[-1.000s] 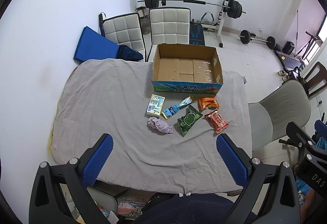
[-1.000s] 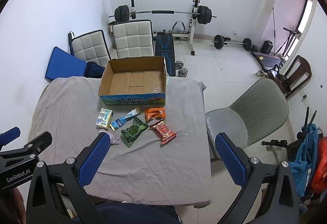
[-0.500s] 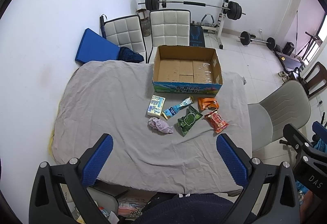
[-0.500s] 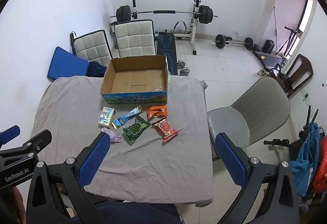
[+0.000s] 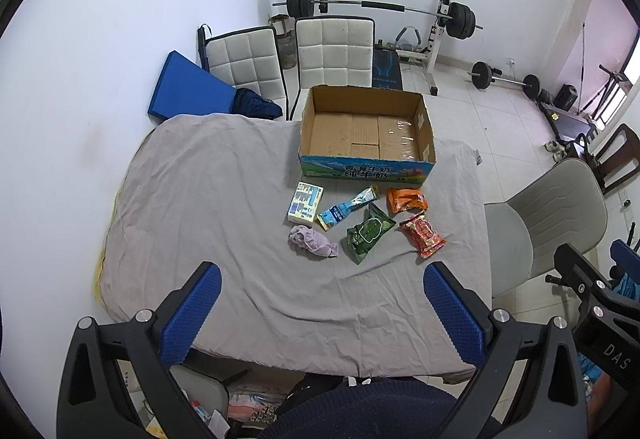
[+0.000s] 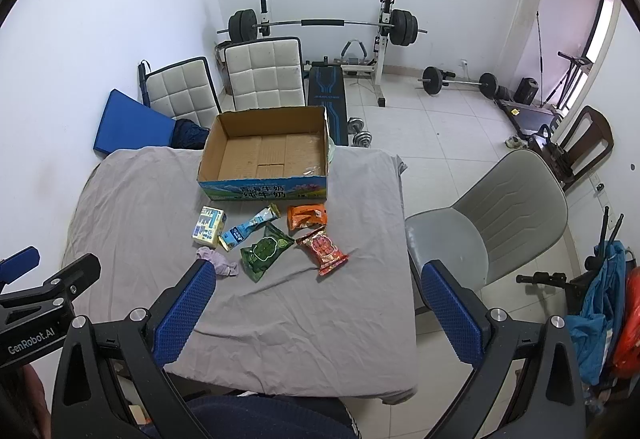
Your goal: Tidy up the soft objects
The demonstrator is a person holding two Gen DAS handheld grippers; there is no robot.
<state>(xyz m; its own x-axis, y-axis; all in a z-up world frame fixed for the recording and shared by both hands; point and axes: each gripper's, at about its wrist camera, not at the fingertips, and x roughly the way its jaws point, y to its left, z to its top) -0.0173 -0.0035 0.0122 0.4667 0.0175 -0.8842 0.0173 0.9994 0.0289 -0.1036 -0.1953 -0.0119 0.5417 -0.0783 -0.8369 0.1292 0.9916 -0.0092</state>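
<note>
I am still holding both grippers high over the table, drifting only slightly, so sorting is not yet beginning and the cardboard box is sitting empty. In front of that box the packets are lying untouched, the green pouch and lilac cloth nearest me. The left gripper and right gripper are both hanging spread wide, gripping nothing.

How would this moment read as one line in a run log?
left gripper: open, empty | right gripper: open, empty | cardboard box: empty | six items on table, untouched
</note>
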